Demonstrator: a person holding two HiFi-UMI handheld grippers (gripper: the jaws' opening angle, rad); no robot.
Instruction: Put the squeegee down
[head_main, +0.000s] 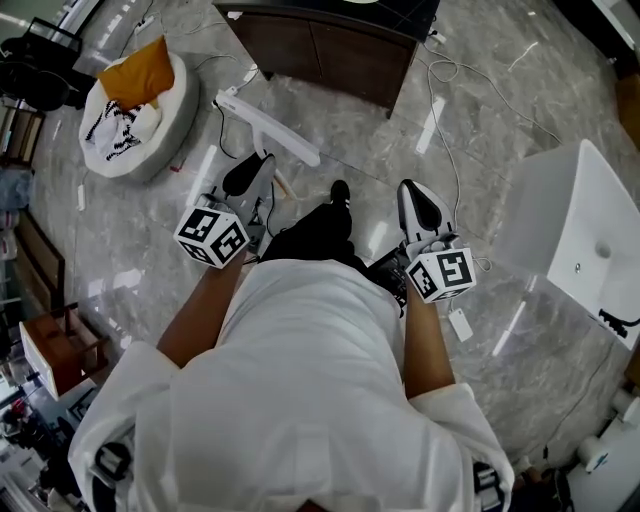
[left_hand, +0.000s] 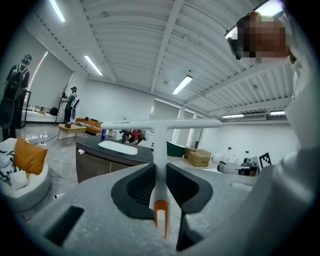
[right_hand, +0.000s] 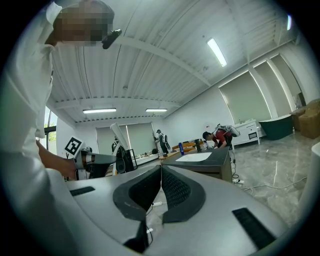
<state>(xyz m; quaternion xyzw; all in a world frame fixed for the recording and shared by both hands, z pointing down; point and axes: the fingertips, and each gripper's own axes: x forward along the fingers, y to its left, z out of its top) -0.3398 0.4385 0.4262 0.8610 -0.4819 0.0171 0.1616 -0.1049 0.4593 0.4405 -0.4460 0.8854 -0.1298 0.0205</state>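
A white T-shaped squeegee (head_main: 268, 126) is held above the marble floor, its long blade out ahead of me. My left gripper (head_main: 258, 172) is shut on its handle. In the left gripper view the squeegee (left_hand: 160, 124) stands upright between the dark pads, with an orange tip low on the handle. My right gripper (head_main: 414, 199) is beside my right leg; its jaws are shut with nothing between them. The right gripper (right_hand: 161, 176) view also shows the squeegee (right_hand: 117, 134) off to the left.
A dark cabinet (head_main: 330, 45) with an inset basin stands ahead. A round white cushion bed (head_main: 130, 105) with an orange pillow lies at the left, a white tub (head_main: 590, 245) at the right. Cables (head_main: 450, 130) trail over the floor. A wooden stool (head_main: 60, 350) stands at the left.
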